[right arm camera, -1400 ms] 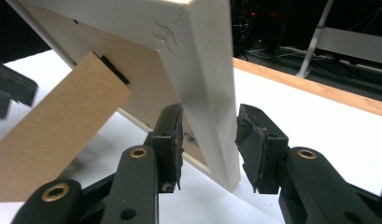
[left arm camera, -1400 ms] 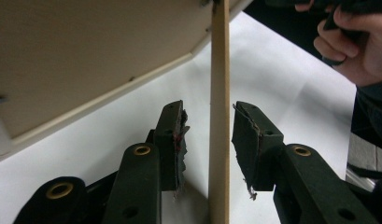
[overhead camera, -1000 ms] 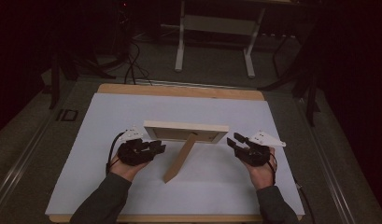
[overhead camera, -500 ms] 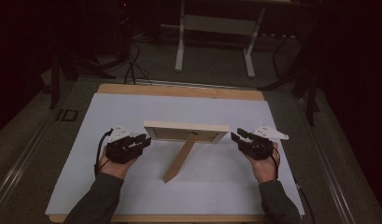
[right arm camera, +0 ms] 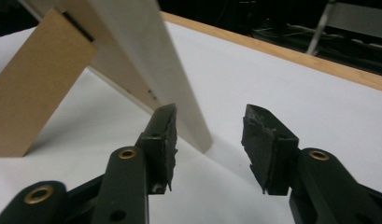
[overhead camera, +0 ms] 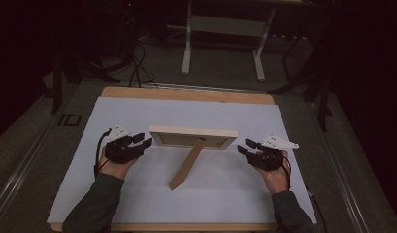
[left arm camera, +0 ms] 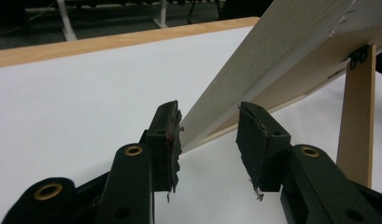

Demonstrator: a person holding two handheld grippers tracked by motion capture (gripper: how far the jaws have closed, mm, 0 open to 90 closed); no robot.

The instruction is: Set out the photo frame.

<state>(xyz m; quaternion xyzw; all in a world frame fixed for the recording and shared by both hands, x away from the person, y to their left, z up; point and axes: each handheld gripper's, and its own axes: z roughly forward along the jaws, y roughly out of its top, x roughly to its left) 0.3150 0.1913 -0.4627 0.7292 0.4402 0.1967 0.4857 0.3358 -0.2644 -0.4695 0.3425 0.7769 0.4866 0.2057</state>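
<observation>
A light wooden picture frame (overhead camera: 193,137) stands on the white table top, back toward me, propped by its easel leg (overhead camera: 186,167). My left gripper (overhead camera: 141,141) lies just off the frame's left end. Its jaws have just been opening. In the left gripper view the frame's corner (left arm camera: 272,60) sits just ahead of the left gripper (left arm camera: 207,116), untouched by the pads. My right gripper (overhead camera: 244,145) rests off the right end, and its jaws have also just been opening. The frame's edge (right arm camera: 146,51) lies beyond the right gripper (right arm camera: 209,119), nothing gripped.
The white sheet (overhead camera: 138,116) covers a wooden table whose far edge (overhead camera: 186,94) shows as a tan strip. On the dark floor behind stand a white stand's legs (overhead camera: 223,24) and loose cables (overhead camera: 138,68).
My left hand has drawn back to the left, off the frame's left end. Both pairs of jaws stand wider than before. The right hand has hardly shifted, and the frame stays put.
</observation>
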